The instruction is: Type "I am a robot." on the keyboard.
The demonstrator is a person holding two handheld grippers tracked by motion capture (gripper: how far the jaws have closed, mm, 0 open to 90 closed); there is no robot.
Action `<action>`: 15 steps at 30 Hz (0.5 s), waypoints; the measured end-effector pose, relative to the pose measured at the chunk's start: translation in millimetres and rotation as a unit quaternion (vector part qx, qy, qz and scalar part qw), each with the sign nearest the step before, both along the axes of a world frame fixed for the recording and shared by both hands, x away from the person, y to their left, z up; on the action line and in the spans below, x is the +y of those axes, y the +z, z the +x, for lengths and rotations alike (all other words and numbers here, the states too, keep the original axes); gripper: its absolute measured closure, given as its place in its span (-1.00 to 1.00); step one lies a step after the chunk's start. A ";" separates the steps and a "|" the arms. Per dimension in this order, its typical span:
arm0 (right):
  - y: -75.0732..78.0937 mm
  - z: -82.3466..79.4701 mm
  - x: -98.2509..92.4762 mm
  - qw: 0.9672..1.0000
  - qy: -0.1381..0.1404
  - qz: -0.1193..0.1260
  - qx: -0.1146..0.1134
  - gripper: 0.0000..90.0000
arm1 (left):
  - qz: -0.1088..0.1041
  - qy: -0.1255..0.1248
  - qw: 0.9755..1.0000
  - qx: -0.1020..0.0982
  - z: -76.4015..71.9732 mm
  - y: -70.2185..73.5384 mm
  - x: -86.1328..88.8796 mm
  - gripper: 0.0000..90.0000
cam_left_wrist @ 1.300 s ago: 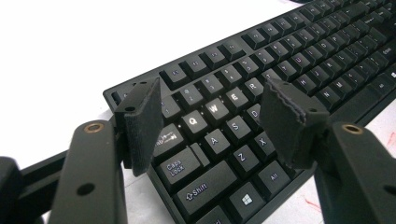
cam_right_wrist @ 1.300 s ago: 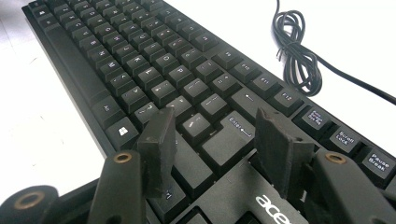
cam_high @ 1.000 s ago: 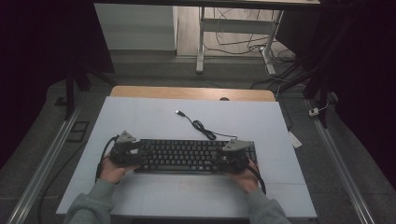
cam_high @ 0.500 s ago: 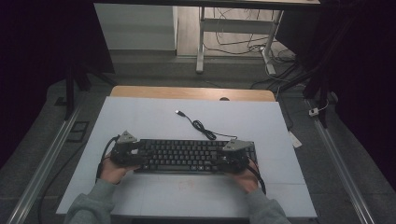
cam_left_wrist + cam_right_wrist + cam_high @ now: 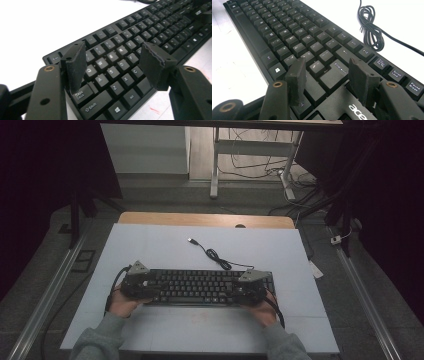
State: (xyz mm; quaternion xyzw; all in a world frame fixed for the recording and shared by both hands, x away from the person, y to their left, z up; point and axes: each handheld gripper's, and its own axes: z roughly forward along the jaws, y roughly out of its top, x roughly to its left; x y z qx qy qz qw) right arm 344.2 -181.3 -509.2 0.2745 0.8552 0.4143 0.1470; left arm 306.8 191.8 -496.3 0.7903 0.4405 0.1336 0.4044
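A black Acer keyboard lies flat on the white table top, near its front edge. Its black cable coils behind it and ends in a USB plug. My left gripper hovers over the keyboard's left end. In the left gripper view this gripper is open above the Q, W, A, S keys of the keyboard, one pad tip close to Caps Lock. My right gripper is over the right end. In the right gripper view it stands open, its jaws either side of the Enter key on the keyboard.
A wooden strip runs along the table's far edge. Metal rails flank the table on both sides. Desk legs and loose cables stand on the floor beyond. In the right gripper view the coiled cable lies just behind the function keys.
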 end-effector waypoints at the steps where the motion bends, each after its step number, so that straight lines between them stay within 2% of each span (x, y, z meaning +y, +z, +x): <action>1: 0.0 0.0 0.0 1.000 0.000 0.000 0.000 0.08 | -0.001 -0.001 1.000 0.000 -0.3 0.2 -0.8 -0.15; 15: 0.1 -0.1 0.1 1.000 0.000 0.001 0.000 0.08 | -0.005 -0.040 0.999 0.005 -5.2 3.9 -18.4 -0.14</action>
